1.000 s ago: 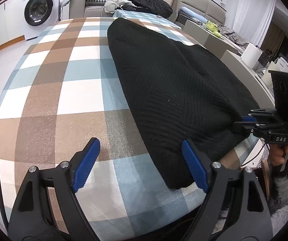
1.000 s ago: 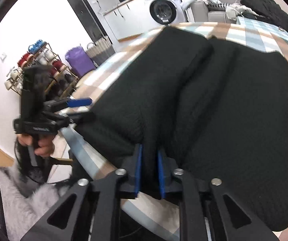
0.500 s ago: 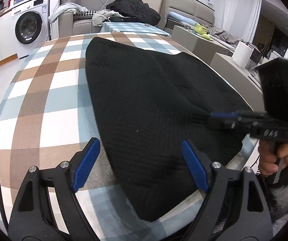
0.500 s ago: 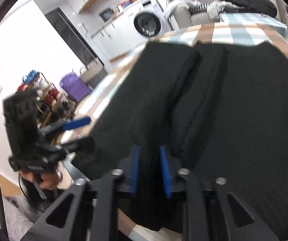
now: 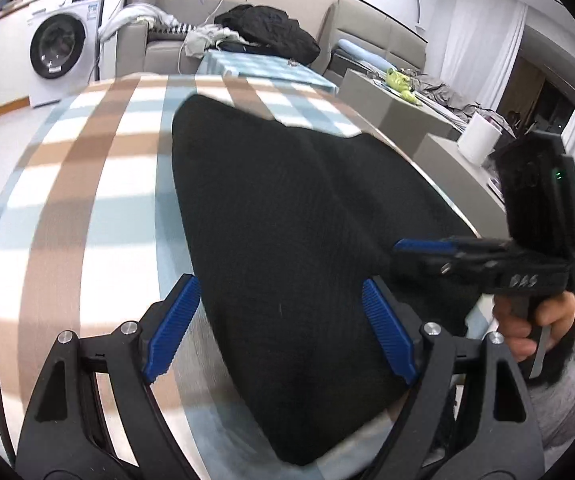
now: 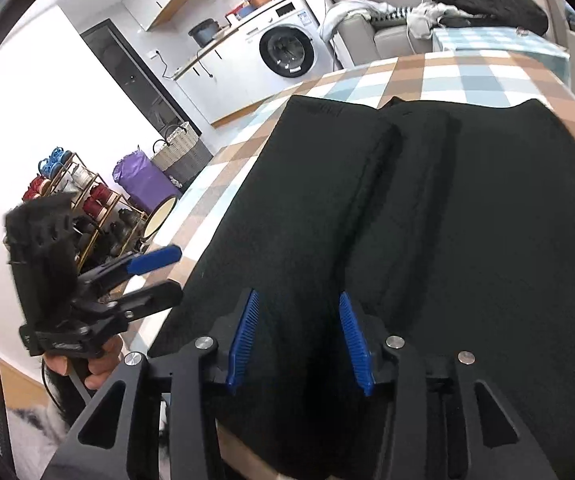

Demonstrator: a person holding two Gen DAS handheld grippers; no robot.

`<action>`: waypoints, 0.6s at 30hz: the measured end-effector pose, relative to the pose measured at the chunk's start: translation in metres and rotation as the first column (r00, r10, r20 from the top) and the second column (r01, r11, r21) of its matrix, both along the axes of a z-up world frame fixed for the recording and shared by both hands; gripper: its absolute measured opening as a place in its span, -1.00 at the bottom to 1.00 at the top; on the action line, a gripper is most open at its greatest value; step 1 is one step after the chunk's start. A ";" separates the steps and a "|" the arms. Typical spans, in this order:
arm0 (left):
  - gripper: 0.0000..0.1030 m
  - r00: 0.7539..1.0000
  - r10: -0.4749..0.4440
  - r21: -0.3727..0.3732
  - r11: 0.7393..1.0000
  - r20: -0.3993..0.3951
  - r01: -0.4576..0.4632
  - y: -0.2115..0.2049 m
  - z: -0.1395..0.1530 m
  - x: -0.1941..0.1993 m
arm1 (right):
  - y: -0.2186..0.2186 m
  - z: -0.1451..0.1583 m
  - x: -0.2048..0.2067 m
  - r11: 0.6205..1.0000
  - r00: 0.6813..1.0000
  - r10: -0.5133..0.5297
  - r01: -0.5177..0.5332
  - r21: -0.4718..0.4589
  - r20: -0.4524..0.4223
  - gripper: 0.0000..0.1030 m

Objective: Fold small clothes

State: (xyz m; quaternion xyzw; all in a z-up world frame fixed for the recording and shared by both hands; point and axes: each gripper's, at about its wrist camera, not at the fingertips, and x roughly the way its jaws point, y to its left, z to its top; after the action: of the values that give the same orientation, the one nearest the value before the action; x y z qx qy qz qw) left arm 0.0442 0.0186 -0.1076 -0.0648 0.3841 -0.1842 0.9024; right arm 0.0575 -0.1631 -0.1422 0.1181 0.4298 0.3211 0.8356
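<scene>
Black garment point(image 5: 287, 216) flat on the checked table point(image 5: 87, 184).
Left gripper point(image 5: 283, 328) gapes over its near edge; right gripper point(image 6: 299, 340), jaws just opening, straddles cloth unpinched.

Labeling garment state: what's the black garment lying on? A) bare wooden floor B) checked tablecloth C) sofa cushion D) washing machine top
B: the black garment lies spread flat on the checked tablecloth of brown, blue and white squares, with the washing machine standing far behind it.

The black garment point(image 6: 427, 240) runs off the right wrist picture's edge at six o'clock. In the left wrist view the checked tablecloth point(image 5: 87, 184) at nine o'clock is smeared by motion blur.
</scene>
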 end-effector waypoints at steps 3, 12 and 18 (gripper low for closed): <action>0.58 1.000 -0.002 0.012 1.000 -0.021 0.003 -0.001 0.001 0.018 | 0.010 -0.005 0.024 1.000 0.999 -0.001 -0.001 -0.028 -0.040 -0.16; 0.59 0.995 0.017 0.050 0.999 -0.097 -0.012 0.007 -0.026 0.023 | 0.018 0.019 0.023 0.991 0.995 -0.013 0.025 -0.128 0.100 -0.81; 0.59 0.992 0.022 0.061 0.998 -0.127 -0.015 0.006 -0.040 0.026 | 0.009 -0.007 0.037 0.989 0.999 -0.048 0.045 -0.142 -0.022 -0.44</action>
State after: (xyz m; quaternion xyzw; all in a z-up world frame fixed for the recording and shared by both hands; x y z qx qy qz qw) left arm 0.0701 0.0244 -0.1474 -0.0529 0.4455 -0.1598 0.8793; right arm 0.0946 -0.1537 -0.1494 0.0728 0.4591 0.2688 0.8436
